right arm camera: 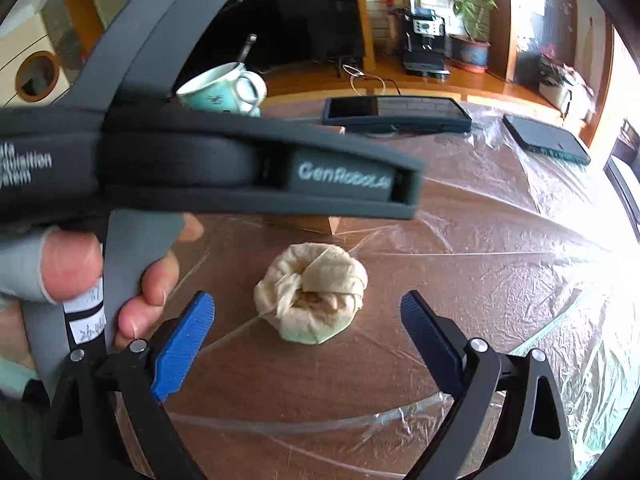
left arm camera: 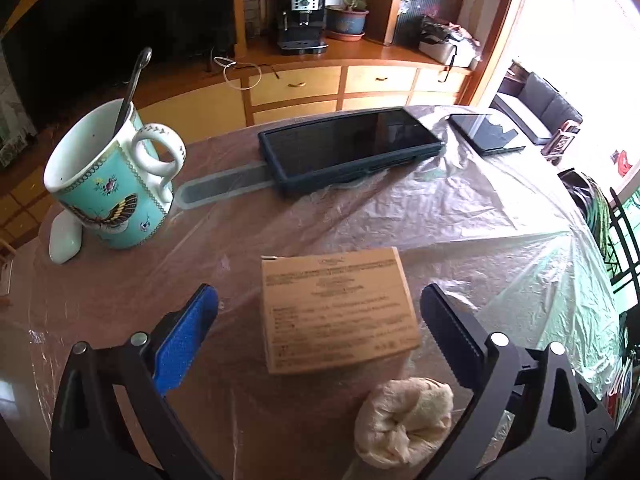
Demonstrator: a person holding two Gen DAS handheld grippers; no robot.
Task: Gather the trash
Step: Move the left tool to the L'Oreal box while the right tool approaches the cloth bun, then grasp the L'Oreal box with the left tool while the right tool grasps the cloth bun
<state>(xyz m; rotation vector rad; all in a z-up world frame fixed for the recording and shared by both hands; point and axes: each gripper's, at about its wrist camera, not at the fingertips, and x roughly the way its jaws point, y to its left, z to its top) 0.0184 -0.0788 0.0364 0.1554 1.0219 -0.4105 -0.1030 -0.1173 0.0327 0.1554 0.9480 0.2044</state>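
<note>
Left wrist view
Left claw [left arm camera: 320, 322]: shown with jaws spread apart and empty, held low over the table [left arm camera: 460, 216], which is covered in clear plastic sheeting.
Brown printed cardboard box [left arm camera: 338, 310]: seen lying flat between the blue pads, touching neither. It is judged light and stiff, with edges that may crush; opposite long sides are suggested as the hold.
Crumpled beige paper wad [left arm camera: 404, 420]: seen just beside the box, on the near side, close to the right-hand finger.
Turquoise butterfly mug with spoon [left arm camera: 110, 178]: seen well apart, at far left; not taken as trash.

Right wrist view
Right claw [right arm camera: 308, 332]: shown with jaws apart, nothing held.
Paper wad [right arm camera: 311, 298]: seen on the table, centred just ahead of the pads. It is judged soft, very light and compressible; a squeeze across its widest part is suggested, clear of the slippery sheeting.
Left gripper body [right arm camera: 240, 168]: seen crossing the upper view, hiding most of the box.
</note>
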